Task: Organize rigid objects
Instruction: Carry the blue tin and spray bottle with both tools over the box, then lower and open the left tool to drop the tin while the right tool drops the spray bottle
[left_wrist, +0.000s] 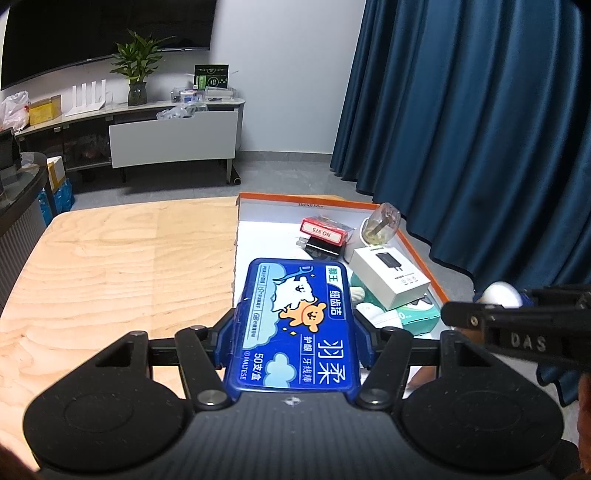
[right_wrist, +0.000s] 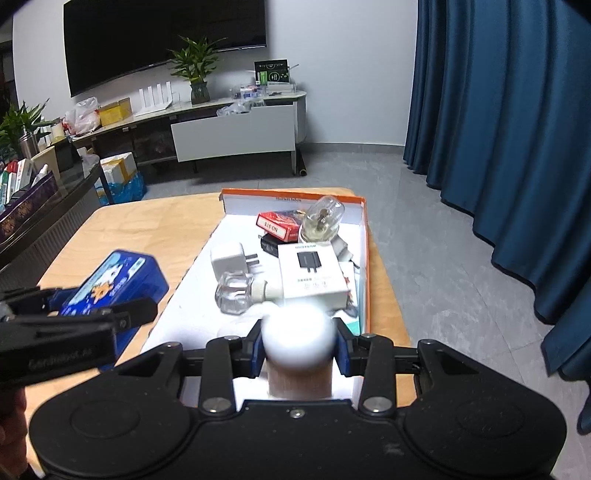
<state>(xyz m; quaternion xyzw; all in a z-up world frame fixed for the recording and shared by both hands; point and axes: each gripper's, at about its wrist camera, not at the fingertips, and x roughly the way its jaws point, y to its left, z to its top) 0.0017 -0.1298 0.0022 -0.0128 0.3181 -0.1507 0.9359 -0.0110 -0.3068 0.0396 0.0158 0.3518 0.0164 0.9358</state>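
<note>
My left gripper (left_wrist: 293, 328) is shut on a blue dental-floss box (left_wrist: 295, 321), held above the left edge of the orange-rimmed white tray (left_wrist: 258, 199). The box also shows in the right wrist view (right_wrist: 114, 280). My right gripper (right_wrist: 299, 343) is shut on a white bulb-like object with a tan base (right_wrist: 297, 339), held over the tray's near end (right_wrist: 364, 206). In the left wrist view the bulb (left_wrist: 500, 293) shows at the right. The tray holds a white charger box (right_wrist: 312, 271), a red box (right_wrist: 279, 223), a clear bulb (right_wrist: 321, 218), a white plug adapter (right_wrist: 229, 260) and a clear glass knob (right_wrist: 234, 293).
The tray sits at the right of a light wooden table (left_wrist: 110, 266). Blue curtains (right_wrist: 498, 129) hang on the right. A TV cabinet (right_wrist: 236, 129) with a plant stands at the back wall. A dark counter (right_wrist: 44, 206) stands on the left.
</note>
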